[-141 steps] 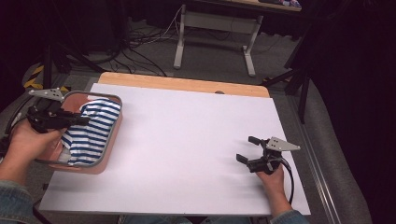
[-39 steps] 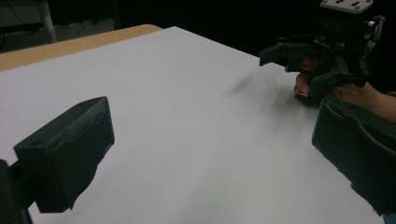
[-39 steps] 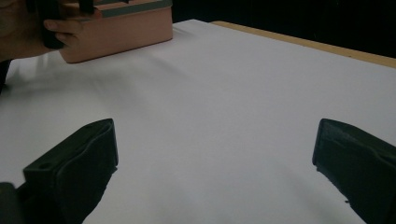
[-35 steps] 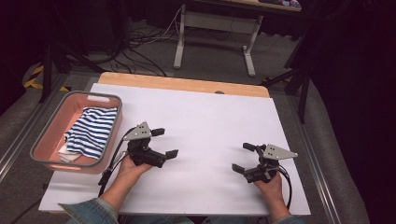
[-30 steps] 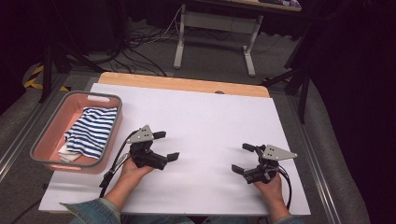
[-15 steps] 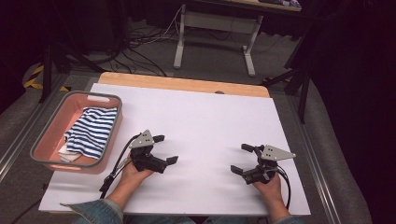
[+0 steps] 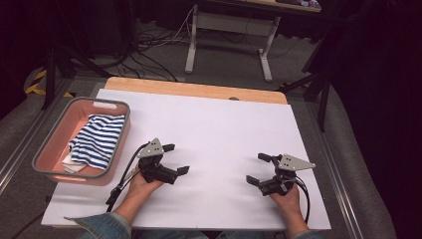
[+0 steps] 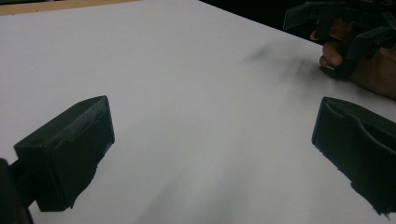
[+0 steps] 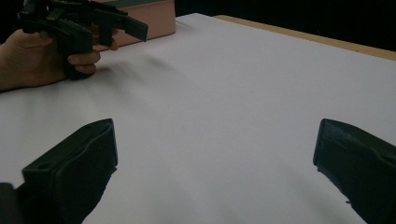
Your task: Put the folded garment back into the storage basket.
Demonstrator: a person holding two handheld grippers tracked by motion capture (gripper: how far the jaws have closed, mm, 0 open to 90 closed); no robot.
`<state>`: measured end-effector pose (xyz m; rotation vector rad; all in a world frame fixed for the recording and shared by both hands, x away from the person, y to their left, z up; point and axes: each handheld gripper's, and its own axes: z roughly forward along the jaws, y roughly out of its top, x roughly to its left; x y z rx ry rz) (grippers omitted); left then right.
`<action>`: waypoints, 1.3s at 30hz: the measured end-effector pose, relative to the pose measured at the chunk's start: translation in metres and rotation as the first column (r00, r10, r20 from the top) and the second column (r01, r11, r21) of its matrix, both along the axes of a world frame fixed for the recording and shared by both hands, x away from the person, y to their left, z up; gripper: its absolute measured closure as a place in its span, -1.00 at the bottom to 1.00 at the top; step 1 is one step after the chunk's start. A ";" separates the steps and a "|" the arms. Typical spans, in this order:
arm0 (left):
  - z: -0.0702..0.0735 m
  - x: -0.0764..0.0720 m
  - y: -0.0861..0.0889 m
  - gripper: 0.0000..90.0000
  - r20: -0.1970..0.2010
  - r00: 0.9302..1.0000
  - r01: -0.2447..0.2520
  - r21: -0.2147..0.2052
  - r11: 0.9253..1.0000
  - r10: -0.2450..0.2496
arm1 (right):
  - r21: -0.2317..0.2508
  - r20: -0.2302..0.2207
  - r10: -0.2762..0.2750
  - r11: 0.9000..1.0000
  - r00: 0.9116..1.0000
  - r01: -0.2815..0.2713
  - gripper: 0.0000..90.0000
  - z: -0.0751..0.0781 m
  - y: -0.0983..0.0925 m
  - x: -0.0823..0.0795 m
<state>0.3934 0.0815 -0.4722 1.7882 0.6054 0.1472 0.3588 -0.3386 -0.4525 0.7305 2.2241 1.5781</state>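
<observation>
Striped cloth (image 7: 98, 140) sits bunched in the pink bin (image 7: 52, 171), off beside the wide-open left gripper (image 7: 174, 160); the right gripper (image 7: 259, 169) also gapes empty, so a hasty grab risks dragging the bin across the surface (image 7: 219, 124).

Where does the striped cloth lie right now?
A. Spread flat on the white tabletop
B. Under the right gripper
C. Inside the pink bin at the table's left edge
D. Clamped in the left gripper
C: the striped cloth sits bunched inside the pink bin, apart from both open grippers.

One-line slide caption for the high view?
Both open grippers, left and right, rest on the white table; striped cloth lies in the pink bin.
</observation>
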 end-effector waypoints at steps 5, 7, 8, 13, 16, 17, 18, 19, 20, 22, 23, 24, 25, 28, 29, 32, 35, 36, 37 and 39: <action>0.000 0.000 0.000 -1.00 0.003 1.000 -0.003 -0.002 1.000 0.003 | -0.003 -0.001 -0.001 1.000 1.000 0.001 -1.00 0.000 0.000 0.000; 0.000 0.000 0.000 -1.00 0.002 1.000 -0.004 -0.002 1.000 0.004 | -0.005 0.001 0.000 1.000 1.000 0.000 -1.00 0.000 0.001 0.000; 0.000 0.000 0.000 -1.00 0.002 1.000 -0.004 -0.003 1.000 0.004 | -0.004 0.001 0.002 1.000 1.000 -0.002 -1.00 0.000 0.001 0.000; 0.000 0.000 0.000 -1.00 0.002 1.000 -0.005 -0.004 1.000 0.005 | -0.005 0.001 0.007 1.000 1.000 -0.007 -1.00 0.000 0.001 0.000; 0.000 0.000 0.000 -1.00 0.003 1.000 -0.006 -0.004 1.000 0.006 | -0.004 0.002 0.009 1.000 1.000 -0.009 -1.00 0.000 0.001 0.000; 0.000 0.000 0.000 -1.00 0.003 1.000 -0.006 -0.004 1.000 0.006 | -0.004 0.004 0.010 1.000 1.000 -0.010 -1.00 0.000 0.001 0.000; 0.000 0.000 0.000 -1.00 0.004 1.000 -0.006 -0.003 1.000 0.006 | -0.006 0.005 0.011 1.000 1.000 -0.011 -1.00 0.000 0.001 0.000; 0.000 0.000 0.001 -1.00 0.003 1.000 -0.004 -0.002 1.000 0.004 | -0.006 0.003 0.012 1.000 1.000 -0.012 -1.00 0.000 0.002 0.000; 0.000 0.000 0.001 -1.00 0.003 1.000 -0.004 -0.002 1.000 0.004 | -0.008 0.005 0.011 1.000 1.000 -0.011 -1.00 0.000 0.002 0.000; 0.000 0.000 0.001 -1.00 0.003 1.000 -0.004 -0.002 1.000 0.004 | -0.009 0.004 0.012 1.000 1.000 -0.012 -1.00 0.000 0.002 0.000; 0.000 0.000 0.001 -1.00 0.003 1.000 -0.003 -0.003 1.000 0.003 | -0.011 0.003 0.012 1.000 1.000 -0.012 -1.00 0.000 0.002 0.001; 0.000 0.000 0.001 -1.00 0.000 1.000 -0.004 -0.007 1.000 0.004 | -0.011 0.004 0.012 1.000 1.000 -0.012 -1.00 0.000 0.002 0.000; 0.000 0.000 0.001 -1.00 0.000 1.000 -0.004 -0.007 1.000 0.004 | -0.010 0.005 0.011 1.000 1.000 -0.011 -1.00 0.000 0.002 0.000; 0.000 0.000 0.001 -1.00 0.001 1.000 -0.004 -0.008 1.000 0.004 | -0.012 0.004 0.011 1.000 1.000 -0.011 -1.00 0.000 0.002 0.001; 0.000 0.000 0.001 -1.00 0.000 1.000 -0.004 -0.007 1.000 0.004 | -0.012 0.004 0.011 1.000 1.000 -0.011 -1.00 0.000 0.002 0.001; 0.000 0.000 0.001 -1.00 0.004 1.000 -0.004 -0.003 1.000 0.004 | -0.013 0.003 0.011 1.000 1.000 -0.011 -1.00 0.000 0.002 0.000; 0.000 0.000 0.001 -1.00 0.002 1.000 -0.008 -0.004 1.000 0.008 | -0.015 0.003 0.009 1.000 1.000 -0.009 -1.00 -0.001 0.003 0.000; 0.000 0.000 0.001 -1.00 0.001 1.000 -0.008 -0.002 1.000 0.008 | -0.016 0.003 0.008 1.000 1.000 -0.008 -1.00 -0.001 0.003 0.000; 0.000 0.000 0.001 -1.00 0.001 1.000 -0.008 -0.002 1.000 0.008 | -0.016 0.003 0.008 1.000 1.000 -0.008 -1.00 -0.001 0.003 0.000; 0.000 0.000 0.001 -1.00 0.001 1.000 -0.009 -0.001 1.000 0.009 | -0.019 0.004 0.006 1.000 1.000 -0.006 -1.00 -0.001 0.003 0.000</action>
